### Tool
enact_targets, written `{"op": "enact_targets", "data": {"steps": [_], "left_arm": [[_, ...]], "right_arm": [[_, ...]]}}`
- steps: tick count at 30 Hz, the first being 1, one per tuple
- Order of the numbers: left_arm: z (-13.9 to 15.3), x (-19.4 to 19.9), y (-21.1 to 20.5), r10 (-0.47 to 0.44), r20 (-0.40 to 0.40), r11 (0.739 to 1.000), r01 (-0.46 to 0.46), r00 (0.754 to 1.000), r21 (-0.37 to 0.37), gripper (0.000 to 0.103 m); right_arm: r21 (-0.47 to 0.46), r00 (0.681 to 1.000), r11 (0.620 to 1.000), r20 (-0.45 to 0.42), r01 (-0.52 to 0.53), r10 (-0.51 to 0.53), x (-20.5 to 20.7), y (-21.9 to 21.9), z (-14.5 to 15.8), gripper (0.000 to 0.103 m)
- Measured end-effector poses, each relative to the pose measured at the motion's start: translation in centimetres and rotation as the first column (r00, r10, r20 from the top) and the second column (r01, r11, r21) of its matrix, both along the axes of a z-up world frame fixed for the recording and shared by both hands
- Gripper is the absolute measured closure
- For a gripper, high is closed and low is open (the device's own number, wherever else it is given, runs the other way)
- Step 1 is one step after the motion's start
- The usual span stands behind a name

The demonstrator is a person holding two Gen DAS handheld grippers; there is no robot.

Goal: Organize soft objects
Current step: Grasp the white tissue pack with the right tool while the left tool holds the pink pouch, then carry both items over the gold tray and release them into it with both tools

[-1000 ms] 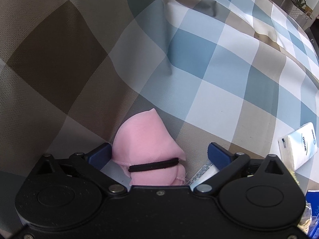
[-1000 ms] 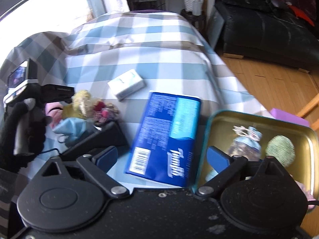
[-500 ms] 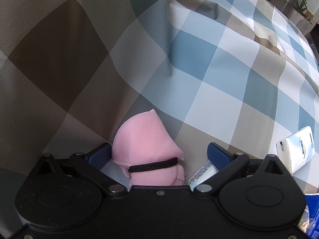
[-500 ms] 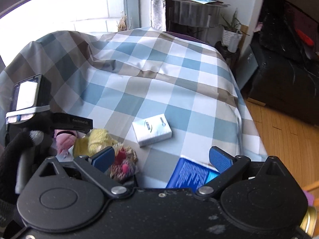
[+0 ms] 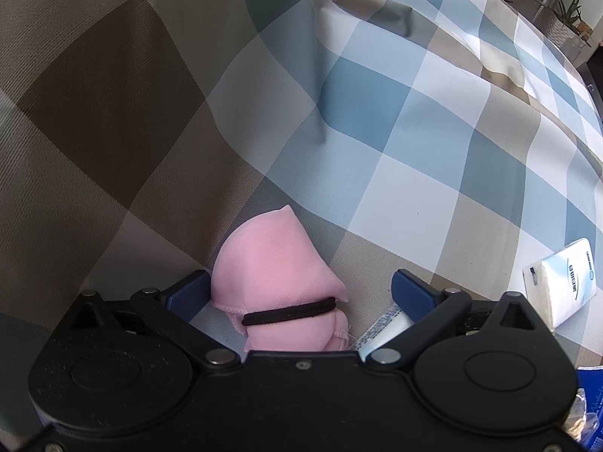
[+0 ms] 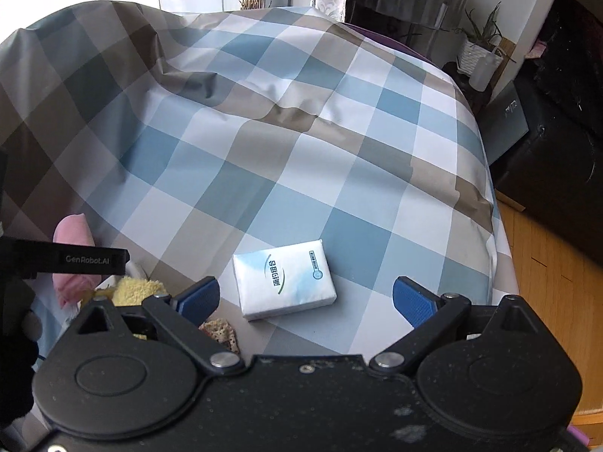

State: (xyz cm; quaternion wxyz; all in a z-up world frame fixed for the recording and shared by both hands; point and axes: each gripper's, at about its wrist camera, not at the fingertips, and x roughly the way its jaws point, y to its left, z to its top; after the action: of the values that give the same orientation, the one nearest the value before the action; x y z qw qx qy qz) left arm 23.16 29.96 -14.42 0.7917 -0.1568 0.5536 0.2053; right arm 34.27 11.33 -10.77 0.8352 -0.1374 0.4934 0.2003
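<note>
A pink rolled cloth (image 5: pixel 277 282) bound by a black hair band (image 5: pixel 288 312) lies on the checked tablecloth between the open jaws of my left gripper (image 5: pixel 299 288), close to the left finger. It also shows in the right wrist view (image 6: pixel 73 231). A white tissue pack (image 6: pixel 283 284) lies flat just ahead of my open, empty right gripper (image 6: pixel 305 297); it also shows in the left wrist view (image 5: pixel 561 288). A yellow fluffy cloth (image 6: pixel 135 288) and a brownish sponge piece (image 6: pixel 220 333) lie at the right gripper's left finger.
The checked tablecloth (image 6: pixel 301 150) is wrinkled at the back. The left gripper body (image 6: pixel 60 260) stands at the left of the right wrist view. A potted plant (image 6: pixel 480 52), dark furniture (image 6: pixel 557 143) and wooden floor (image 6: pixel 546 263) lie beyond the table's right edge.
The right gripper has swung up and left, away from the gold tray and blue packet, and now faces the white tissue pack. The left gripper has barely moved.
</note>
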Motion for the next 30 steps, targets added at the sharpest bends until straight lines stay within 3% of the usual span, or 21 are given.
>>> {"op": "enact_targets", "data": {"steps": [6, 14, 18, 20, 24, 27, 30], "left_arm": [[0.1, -0.1, 0.1, 0.002, 0.005, 1.000, -0.002, 1.000, -0.003, 0.005], [0.1, -0.2, 0.1, 0.002, 0.012, 1.000, -0.002, 1.000, -0.005, 0.005], [0.3, -0.4, 0.3, 0.007, 0.019, 1.000, -0.007, 1.000, -0.015, 0.008], [0.5, -0.7, 0.5, 0.017, 0.024, 1.000, -0.017, 1.000, -0.011, 0.014], [0.7, -1.2, 1.1, 0.023, 0.034, 0.999, -0.022, 0.999, -0.041, 0.046], [0.9, -1.4, 1.4, 0.034, 0.046, 0.998, -0.032, 0.998, -0.053, 0.055], [0.9, -1.4, 1.5, 0.039, 0.057, 0.997, -0.035, 0.998, -0.062, 0.057]], "right_arm": [[-0.007, 0.998, 1.000, -0.050, 0.025, -0.026, 1.7, 0.8, -2.4, 0.004], [-0.046, 0.999, 0.999, -0.052, -0.012, 0.009, 2.0, 2.2, -4.8, 0.004], [-0.019, 0.997, 1.000, -0.078, -0.003, 0.001, 2.5, 2.6, -5.7, 0.014], [-0.015, 0.994, 1.000, -0.112, 0.009, -0.010, 2.6, 2.7, -6.3, 0.021], [-0.025, 0.995, 1.000, -0.096, -0.011, 0.008, 1.8, 2.6, -6.4, 0.027], [0.006, 0.997, 1.000, -0.073, 0.022, -0.021, 1.3, 1.8, -5.4, 0.027], [0.073, 0.995, 0.994, -0.056, 0.087, -0.083, 1.2, 0.3, -3.9, 0.027]]}}
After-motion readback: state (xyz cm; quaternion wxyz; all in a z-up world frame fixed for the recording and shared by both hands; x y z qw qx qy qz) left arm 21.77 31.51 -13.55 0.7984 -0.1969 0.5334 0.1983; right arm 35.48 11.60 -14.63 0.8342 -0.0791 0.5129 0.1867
